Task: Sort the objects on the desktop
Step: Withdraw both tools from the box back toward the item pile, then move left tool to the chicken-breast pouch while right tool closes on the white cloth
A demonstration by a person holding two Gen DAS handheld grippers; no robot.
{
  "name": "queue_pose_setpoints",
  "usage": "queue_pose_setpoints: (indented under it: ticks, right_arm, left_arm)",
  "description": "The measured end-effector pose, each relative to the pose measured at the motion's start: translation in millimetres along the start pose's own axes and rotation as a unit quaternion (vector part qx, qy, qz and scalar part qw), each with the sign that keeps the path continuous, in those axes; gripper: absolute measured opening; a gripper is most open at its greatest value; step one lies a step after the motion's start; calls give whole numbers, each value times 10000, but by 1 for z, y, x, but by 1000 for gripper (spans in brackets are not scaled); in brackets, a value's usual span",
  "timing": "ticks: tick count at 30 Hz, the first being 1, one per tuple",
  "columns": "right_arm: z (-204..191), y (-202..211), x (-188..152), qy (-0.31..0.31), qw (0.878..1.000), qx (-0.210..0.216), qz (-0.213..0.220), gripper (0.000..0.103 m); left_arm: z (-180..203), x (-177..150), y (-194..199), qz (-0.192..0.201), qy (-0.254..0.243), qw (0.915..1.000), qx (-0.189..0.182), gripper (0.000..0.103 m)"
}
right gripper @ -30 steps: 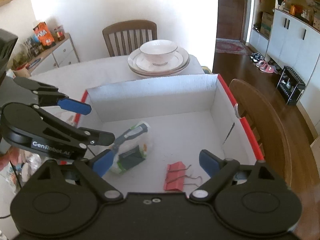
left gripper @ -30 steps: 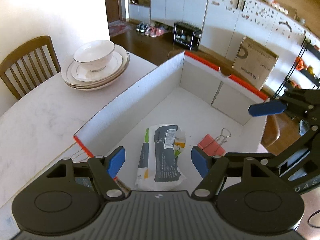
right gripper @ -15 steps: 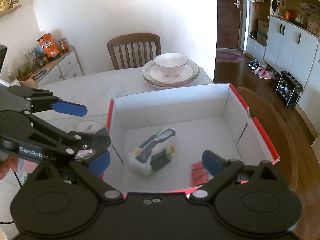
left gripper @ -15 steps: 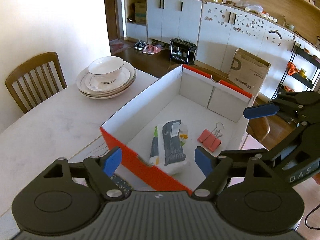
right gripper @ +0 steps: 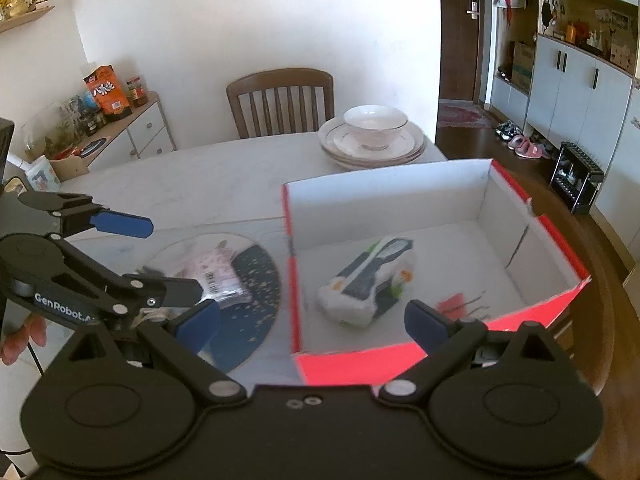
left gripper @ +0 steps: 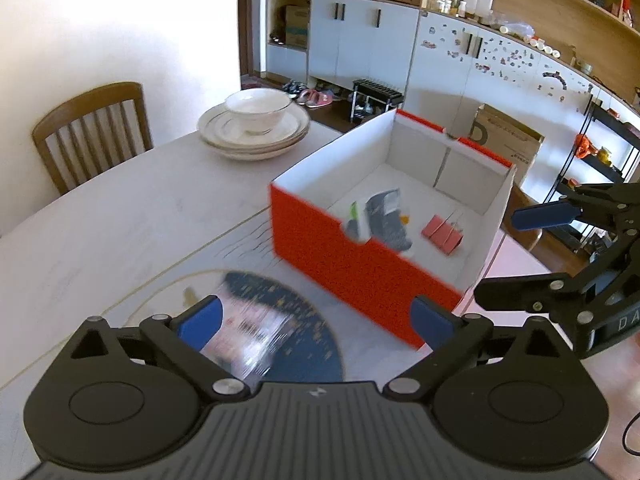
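Left wrist view. The left gripper (left gripper: 316,314) is over the near part of the table (left gripper: 120,216), its jaws opening wide with nothing gripped between them. Below its left finger lies a blurred packet (left gripper: 244,332) on a round dark-blue mat (left gripper: 304,344). The red box (left gripper: 360,276) stands towards the table's right edge, open-topped; on its white floor lie a wrapped pack (left gripper: 380,220) against the near wall and a pink binder clip (left gripper: 442,232) just to its right, apart from it. Stacked plates (left gripper: 256,140) with a bowl (left gripper: 258,110) sit at the far edge. The right gripper (left gripper: 560,248) enters from the right, spread.

Right wrist view. The right gripper (right gripper: 312,320) is spread and empty before the box (right gripper: 360,368). Inside, the pack (right gripper: 368,280) lies near the centre; the clip (right gripper: 456,304) shows partly behind the right finger. The mat (right gripper: 256,292) with the packet (right gripper: 216,268) lies left of the box. The left gripper (right gripper: 168,260) reaches over the mat.
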State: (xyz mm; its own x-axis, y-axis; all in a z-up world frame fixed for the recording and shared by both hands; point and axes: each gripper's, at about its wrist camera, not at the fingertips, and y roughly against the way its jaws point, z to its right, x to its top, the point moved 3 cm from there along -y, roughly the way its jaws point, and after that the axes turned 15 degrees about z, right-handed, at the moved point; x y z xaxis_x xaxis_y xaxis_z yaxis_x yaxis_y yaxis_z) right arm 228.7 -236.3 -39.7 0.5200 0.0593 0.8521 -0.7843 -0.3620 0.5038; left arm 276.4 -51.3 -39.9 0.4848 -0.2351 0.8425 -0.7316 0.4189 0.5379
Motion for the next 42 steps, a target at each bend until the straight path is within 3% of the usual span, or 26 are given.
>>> queue_pose_setpoints:
  ticks: [16, 27, 42]
  right_arm:
    - [-71, -15, -26, -30, 9999, -83, -136, 99]
    - [-105, -31, -41, -56, 9997, -142, -202, 99]
    - [-154, -56, -70, 253, 9985, -71, -472, 98]
  left_arm:
    - [-57, -72, 74, 83, 99, 9999, 58, 101]
    - [-75, -122, 101, 110, 60, 9999, -31, 101]
    - [-73, -177, 104, -72, -766, 9969, -163, 101]
